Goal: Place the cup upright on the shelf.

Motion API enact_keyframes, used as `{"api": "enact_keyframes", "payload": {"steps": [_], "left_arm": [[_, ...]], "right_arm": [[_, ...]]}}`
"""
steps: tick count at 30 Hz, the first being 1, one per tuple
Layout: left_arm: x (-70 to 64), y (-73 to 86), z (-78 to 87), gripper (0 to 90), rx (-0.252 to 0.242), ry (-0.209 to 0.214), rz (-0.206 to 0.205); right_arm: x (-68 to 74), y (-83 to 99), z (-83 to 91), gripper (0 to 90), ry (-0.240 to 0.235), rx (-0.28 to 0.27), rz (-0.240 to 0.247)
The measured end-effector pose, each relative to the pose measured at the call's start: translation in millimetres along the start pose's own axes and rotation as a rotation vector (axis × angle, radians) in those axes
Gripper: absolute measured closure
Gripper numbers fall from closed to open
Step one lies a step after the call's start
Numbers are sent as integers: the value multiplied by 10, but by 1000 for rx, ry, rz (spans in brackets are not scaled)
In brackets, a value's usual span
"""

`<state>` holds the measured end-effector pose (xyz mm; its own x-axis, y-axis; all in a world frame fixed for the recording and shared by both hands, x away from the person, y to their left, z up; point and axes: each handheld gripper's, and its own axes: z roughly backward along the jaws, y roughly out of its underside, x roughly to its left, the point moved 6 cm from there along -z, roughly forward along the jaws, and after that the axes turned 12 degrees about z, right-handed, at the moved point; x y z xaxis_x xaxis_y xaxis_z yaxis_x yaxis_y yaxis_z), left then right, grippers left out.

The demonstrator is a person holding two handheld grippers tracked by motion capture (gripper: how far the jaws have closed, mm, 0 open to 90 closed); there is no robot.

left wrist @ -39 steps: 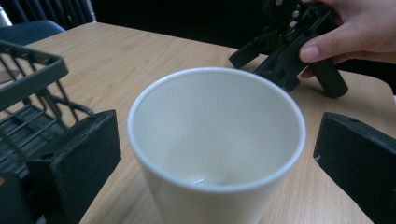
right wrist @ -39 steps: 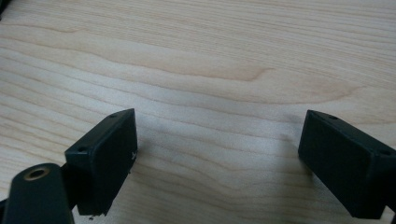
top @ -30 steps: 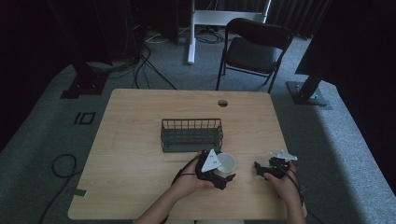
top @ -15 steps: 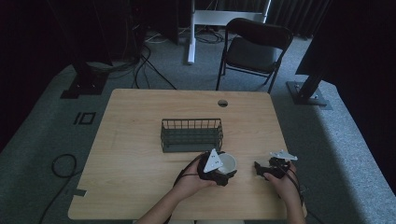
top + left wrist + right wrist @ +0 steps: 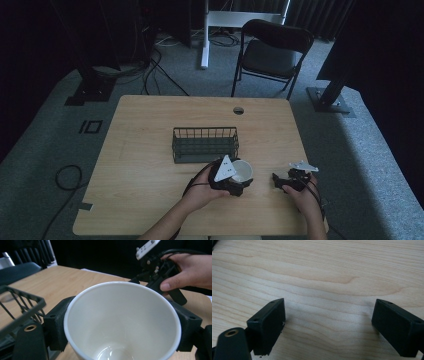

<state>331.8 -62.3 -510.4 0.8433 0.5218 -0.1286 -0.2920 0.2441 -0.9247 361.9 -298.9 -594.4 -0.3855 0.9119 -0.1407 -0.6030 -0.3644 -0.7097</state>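
White ceramic cup (image 5: 122,322) sat clamped across its rim in left gripper (image 5: 239,181), at 5 o'clock of wire basket (image 5: 205,144); looked rigid, slick, breakable; right gripper (image 5: 280,180) wide open, empty.

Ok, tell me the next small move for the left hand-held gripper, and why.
Probably carry the white cup up and over the near wall of the wire basket. The left hand-held gripper has its jaws on both sides of the cup, which sits just in front of the basket, while the right hand-held gripper is open above bare table.
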Motion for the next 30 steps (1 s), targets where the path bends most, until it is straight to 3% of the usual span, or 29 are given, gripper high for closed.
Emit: {"api": "enact_keyframes", "payload": {"steps": [22,27,29,30], "left_arm": [[94,-554,305,202,-82,-32,4],[175,-729,395,202,-116,-82,2],[175,-729,395,202,-116,-82,2],[228,-833,471,202,-135,-109,9]], "right_arm": [[-2,-1,-1,114,1,-2,2],[-1,-1,-1,114,0,-2,1],[-1,-1,-1,114,0,-2,1],[-1,-1,-1,114,0,-2,1]]}}
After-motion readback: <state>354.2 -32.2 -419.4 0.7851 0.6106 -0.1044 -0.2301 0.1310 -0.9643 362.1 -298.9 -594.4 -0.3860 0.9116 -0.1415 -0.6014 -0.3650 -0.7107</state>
